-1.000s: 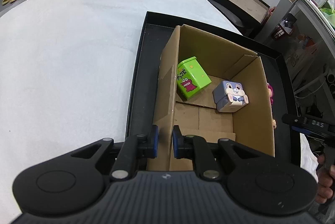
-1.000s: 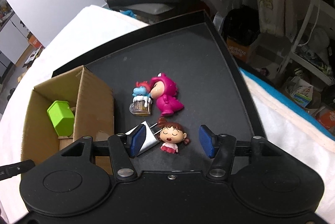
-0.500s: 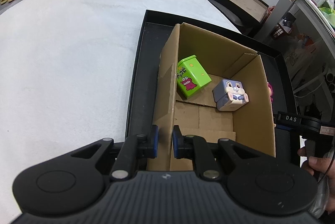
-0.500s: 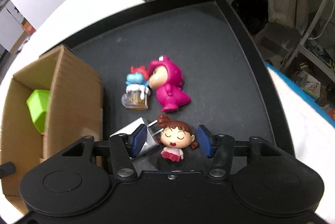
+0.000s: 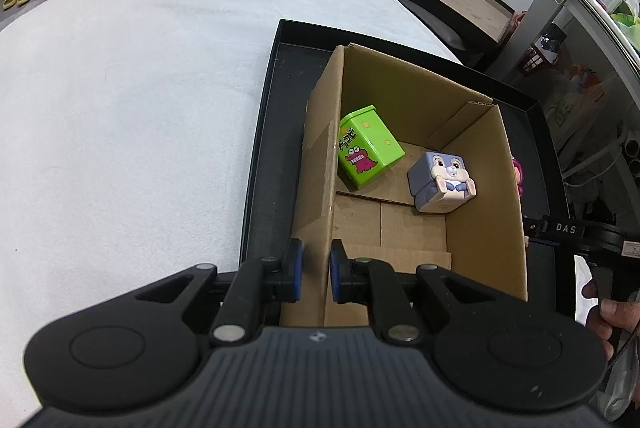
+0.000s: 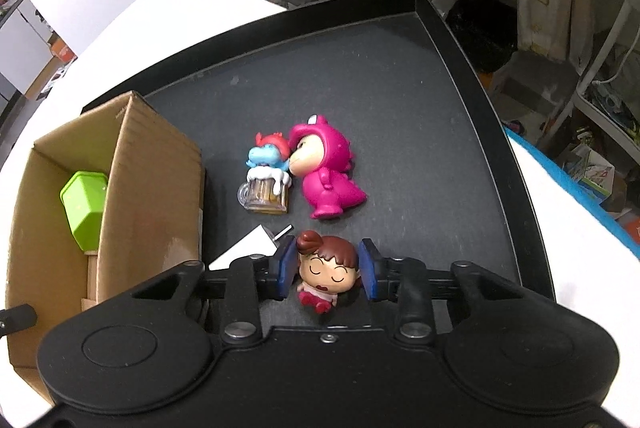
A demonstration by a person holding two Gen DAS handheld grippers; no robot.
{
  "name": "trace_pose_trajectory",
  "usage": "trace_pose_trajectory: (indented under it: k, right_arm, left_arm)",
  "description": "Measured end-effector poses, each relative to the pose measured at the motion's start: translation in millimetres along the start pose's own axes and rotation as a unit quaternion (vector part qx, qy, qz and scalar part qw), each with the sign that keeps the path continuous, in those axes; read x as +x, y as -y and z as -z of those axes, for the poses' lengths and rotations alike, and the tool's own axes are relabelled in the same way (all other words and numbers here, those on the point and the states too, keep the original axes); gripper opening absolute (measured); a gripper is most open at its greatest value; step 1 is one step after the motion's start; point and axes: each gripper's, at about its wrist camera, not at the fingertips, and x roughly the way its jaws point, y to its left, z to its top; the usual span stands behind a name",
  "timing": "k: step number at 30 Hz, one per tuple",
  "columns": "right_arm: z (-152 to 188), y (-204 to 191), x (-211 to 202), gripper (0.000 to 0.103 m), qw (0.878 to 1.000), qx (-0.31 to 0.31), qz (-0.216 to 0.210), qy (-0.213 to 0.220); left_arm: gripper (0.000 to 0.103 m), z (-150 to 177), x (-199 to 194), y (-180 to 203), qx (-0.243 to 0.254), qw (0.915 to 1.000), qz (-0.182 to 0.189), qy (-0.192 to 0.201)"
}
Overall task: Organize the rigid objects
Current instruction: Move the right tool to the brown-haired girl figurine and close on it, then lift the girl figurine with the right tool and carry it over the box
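Note:
My left gripper (image 5: 315, 270) is shut on the near left wall of the open cardboard box (image 5: 320, 164), which stands in a black tray (image 5: 264, 148). Inside the box lie a green dinosaur tin (image 5: 368, 152) and a grey bunny cube (image 5: 440, 182). My right gripper (image 6: 327, 270) has closed in around a brown-haired girl figure (image 6: 326, 274) on the tray (image 6: 400, 76); its pads sit at both sides of her head, touching or nearly so. A pink dinosaur-suit figure (image 6: 328, 176) and a blue figure on a beer mug (image 6: 266, 176) lie just beyond.
A white card or packet (image 6: 246, 248) lies beside the right gripper's left finger. The box (image 6: 148, 180) stands left of the figures. A white cloth (image 5: 120, 88) covers the table left of the tray. Shelves and clutter stand to the right.
My right gripper moved forward and down over the girl figure and narrowed its jaws around her head. My left gripper kept its hold on the box wall.

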Motion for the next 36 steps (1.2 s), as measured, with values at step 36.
trace_pose_trajectory:
  k: [36]
  right_arm:
    - [-5.3, -14.8, -44.8, 0.036, 0.999, -0.029, -0.006, 0.027]
  left_arm:
    - [0.013, -0.4, -0.3, 0.4, -0.002, 1.0, -0.003, 0.001]
